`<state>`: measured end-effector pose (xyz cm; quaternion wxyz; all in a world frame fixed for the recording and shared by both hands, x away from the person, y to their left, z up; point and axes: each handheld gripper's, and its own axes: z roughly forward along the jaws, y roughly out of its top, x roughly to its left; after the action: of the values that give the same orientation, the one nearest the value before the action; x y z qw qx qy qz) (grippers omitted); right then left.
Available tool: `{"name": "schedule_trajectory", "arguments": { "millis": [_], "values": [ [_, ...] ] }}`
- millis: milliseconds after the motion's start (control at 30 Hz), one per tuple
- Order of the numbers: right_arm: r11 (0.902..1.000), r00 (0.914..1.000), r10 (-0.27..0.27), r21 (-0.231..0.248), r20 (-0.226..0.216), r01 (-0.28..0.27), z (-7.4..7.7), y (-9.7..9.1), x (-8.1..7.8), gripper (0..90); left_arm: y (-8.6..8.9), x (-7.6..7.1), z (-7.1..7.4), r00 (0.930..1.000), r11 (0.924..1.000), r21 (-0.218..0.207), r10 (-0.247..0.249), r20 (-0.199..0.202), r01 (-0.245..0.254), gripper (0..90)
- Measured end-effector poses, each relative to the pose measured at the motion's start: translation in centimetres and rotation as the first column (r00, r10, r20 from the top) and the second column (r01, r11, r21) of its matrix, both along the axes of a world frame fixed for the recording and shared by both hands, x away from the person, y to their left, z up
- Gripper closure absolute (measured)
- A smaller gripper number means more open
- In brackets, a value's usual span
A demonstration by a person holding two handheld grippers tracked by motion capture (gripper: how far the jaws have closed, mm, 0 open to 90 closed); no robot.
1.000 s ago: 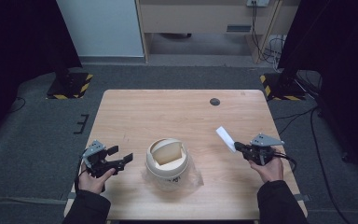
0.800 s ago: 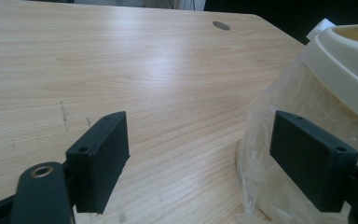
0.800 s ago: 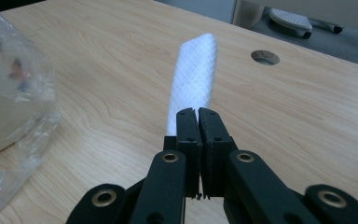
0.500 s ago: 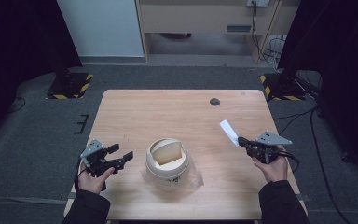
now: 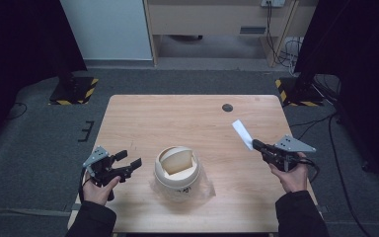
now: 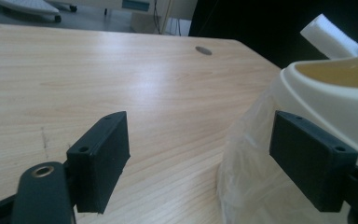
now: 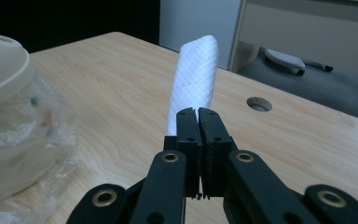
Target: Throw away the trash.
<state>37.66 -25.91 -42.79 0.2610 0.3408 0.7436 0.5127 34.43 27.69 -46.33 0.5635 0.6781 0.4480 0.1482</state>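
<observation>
The left hand-held gripper [image 5: 131, 167] is staying low at the near left, and its jaws are standing wide apart with nothing pressed between them. The left hand [image 5: 97, 185] is gripping it from below, the dark sleeve coming in from the bottom edge. The right hand-held gripper [image 5: 254, 144] is pointing up and to the left, its jaws pressed together. The right hand [image 5: 292, 177] is holding it raised.

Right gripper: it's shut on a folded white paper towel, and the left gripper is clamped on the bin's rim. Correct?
Not quite. The left gripper is open beside the bin, touching nothing, as the left gripper view shows. The right gripper is indeed shut on the paper towel.
</observation>
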Motion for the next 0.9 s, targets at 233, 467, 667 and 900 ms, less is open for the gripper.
{"name": "schedule_trajectory", "arguments": {
  "millis": [233, 467, 667, 900],
  "values": [
    [0.9982, 0.9986, 0.034, 0.048, 0.039, -0.036, 1.5, 0.4, -0.5, 88.1, -0.2, -0.1, 2.6, 0.9969, 0.9986, -0.051, 0.02, 0.076, -0.016, 18.9],
    [0.9911, 0.9942, 0.079, 0.102, 0.073, -0.086, 2.9, 1.3, -0.9, 88.1, -2.3, -0.2, 6.3, 0.9856, 0.9946, -0.092, -0.032, 0.166, 0.047, 18.9],
    [0.9827, 0.9881, 0.112, 0.136, 0.106, -0.126, 4.2, 2.1, -1.3, 88.1, -5.1, -0.1, 10.3, 0.9638, 0.987, -0.112, -0.084, 0.253, 0.116, 18.9],
    [0.9692, 0.9773, 0.144, 0.177, 0.155, -0.171, 6.0, 2.6, -1.8, 88.1, -9.0, 0.6, 12.8, 0.9443, 0.9735, -0.104, -0.167, 0.283, 0.204, 18.8]
  ]
}}
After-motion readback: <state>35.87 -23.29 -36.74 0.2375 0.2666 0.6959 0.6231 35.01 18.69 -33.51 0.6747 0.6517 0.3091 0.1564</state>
